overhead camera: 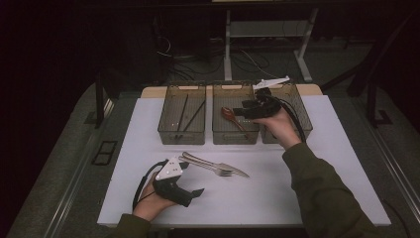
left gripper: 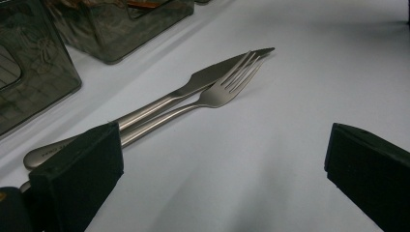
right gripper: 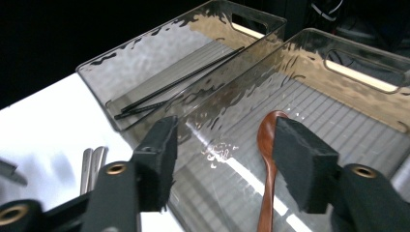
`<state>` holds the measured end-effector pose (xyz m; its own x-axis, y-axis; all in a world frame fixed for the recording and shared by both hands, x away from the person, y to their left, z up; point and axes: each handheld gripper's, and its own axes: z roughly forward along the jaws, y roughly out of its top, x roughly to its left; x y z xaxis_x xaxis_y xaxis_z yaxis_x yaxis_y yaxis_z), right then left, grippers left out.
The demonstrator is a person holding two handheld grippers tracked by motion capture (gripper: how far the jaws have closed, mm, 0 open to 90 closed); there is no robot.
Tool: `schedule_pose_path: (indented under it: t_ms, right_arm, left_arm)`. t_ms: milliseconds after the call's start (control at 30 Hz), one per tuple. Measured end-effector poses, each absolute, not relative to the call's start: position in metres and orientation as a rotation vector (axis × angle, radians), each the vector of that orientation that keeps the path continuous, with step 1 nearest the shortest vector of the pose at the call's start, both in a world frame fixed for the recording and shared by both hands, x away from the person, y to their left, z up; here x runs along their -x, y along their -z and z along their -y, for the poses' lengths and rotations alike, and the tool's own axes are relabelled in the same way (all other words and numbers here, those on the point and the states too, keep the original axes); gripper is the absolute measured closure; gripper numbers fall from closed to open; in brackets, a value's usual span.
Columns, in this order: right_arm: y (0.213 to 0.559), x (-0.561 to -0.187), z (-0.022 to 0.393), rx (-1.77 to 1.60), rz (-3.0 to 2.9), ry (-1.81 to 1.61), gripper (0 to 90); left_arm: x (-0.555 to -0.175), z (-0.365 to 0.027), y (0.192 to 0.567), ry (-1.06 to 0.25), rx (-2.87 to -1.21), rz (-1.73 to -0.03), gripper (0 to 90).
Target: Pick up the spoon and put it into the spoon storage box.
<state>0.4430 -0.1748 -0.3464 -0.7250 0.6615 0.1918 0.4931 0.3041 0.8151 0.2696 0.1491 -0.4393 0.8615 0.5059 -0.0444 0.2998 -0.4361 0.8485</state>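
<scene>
Right gripper (overhead camera: 246, 110): held above the middle bin (overhead camera: 236, 130), jaws spread, nothing pinched between them.
Wooden spoon (overhead camera: 231, 116): lying on the ribbed floor of the middle bin; in the right gripper view (right gripper: 267, 164) seen below and between the spread jaws, not pinched by them.
Left gripper (overhead camera: 190, 191): resting low on the counter (overhead camera: 307, 198) near its front edge, jaws spread wide, nothing between them.
Fork (left gripper: 212, 94): lying flat on the counter, just beside the knife (left gripper: 193, 82), tines pointing away from the left gripper; handle end passing behind the left-hand jaw in the left gripper view.
Knife: flat on the counter, touching or nearly touching the fork along its length, blade tip just past the tines.
Left bin (overhead camera: 182, 116): on the counter beside the middle bin, holding two black chopsticks (overhead camera: 190, 115) lying lengthwise.
Right bin (overhead camera: 303, 116): partly hidden behind the right hand; contents not visible.
</scene>
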Motion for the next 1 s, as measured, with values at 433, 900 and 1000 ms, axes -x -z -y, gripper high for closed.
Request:
schedule_pose_path:
  t_ms: [433,900,1000]
  right_arm:
    - [0.358,-0.386,0.220,-1.019,-2.362,-1.442,35.5]
    - [0.391,-0.330,0.253,-1.011,-2.325,-1.441,27.5]
    - [0.399,-0.319,0.260,-1.029,-2.316,-1.440,26.9]
  left_arm:
    - [-0.270,-0.149,0.440,-0.271,-2.060,-0.595,0.0]
    - [-0.269,-0.150,0.440,-0.273,-2.056,-0.605,0.0]
    - [-0.269,-0.150,0.440,-0.273,-2.055,-0.605,0.0]
